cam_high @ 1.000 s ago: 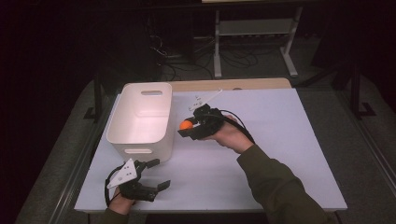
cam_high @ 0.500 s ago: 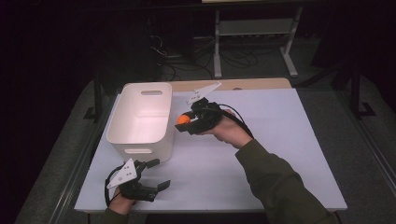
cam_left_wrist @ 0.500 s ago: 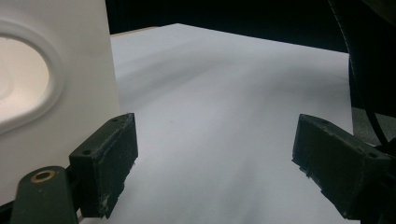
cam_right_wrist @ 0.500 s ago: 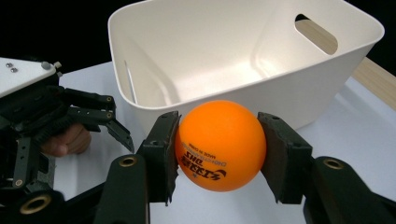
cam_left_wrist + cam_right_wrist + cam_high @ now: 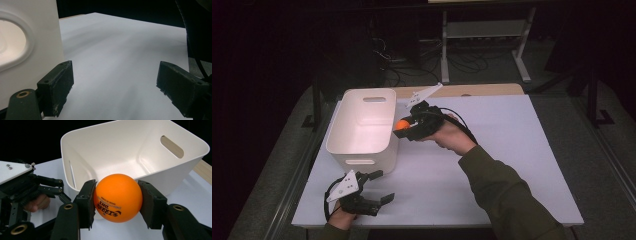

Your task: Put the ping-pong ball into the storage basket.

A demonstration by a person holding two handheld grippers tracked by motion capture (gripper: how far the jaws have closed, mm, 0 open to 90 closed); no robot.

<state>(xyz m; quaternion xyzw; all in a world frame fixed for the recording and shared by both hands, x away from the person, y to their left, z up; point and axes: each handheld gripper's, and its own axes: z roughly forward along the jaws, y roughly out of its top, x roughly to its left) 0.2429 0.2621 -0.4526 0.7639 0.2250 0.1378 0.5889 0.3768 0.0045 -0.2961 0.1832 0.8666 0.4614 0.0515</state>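
My right gripper (image 5: 404,128) clamps an orange plastic ball (image 5: 117,197) beside the white plastic bin's (image 5: 362,150) right rim; my left gripper (image 5: 374,187), jaws apart, rests near its near wall.

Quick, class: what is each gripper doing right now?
Left gripper: open, holding nothing.
Right gripper: shut on the orange ball.
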